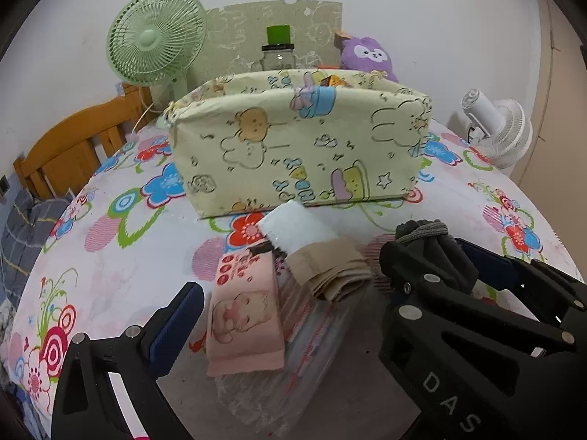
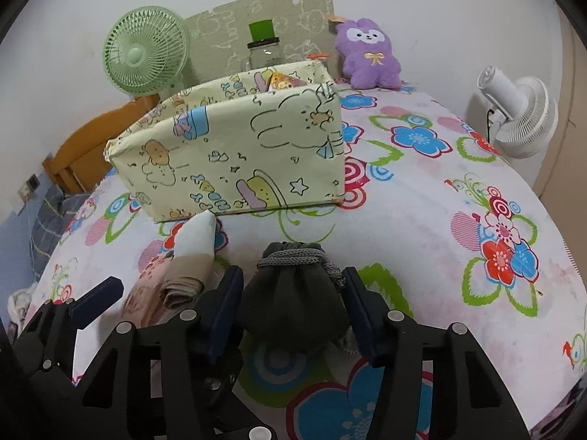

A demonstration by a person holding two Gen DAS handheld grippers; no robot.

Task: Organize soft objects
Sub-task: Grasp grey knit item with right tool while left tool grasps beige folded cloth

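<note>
My right gripper (image 2: 293, 304) is shut on a dark grey drawstring pouch (image 2: 293, 293), its blue pads against the pouch's two sides just above the flowered bedsheet (image 2: 422, 238). The same pouch (image 1: 422, 234) shows at the right in the left wrist view. My left gripper (image 1: 293, 315) stands open over a small pile: a pink folded cloth with a bear print (image 1: 242, 315), a beige folded cloth (image 1: 330, 271) and a white rolled cloth (image 1: 293, 227). Nothing touches its pads. Behind the pile stands a pale yellow fabric box (image 1: 301, 146) with cartoon rabbits, open at the top.
A purple plush toy (image 2: 370, 55) leans on the wall behind the box. A green fan (image 1: 154, 36), a glass jar with a green lid (image 1: 279, 47) and a white fan (image 2: 521, 110) stand at the back. A wooden headboard (image 1: 73, 139) is at the left.
</note>
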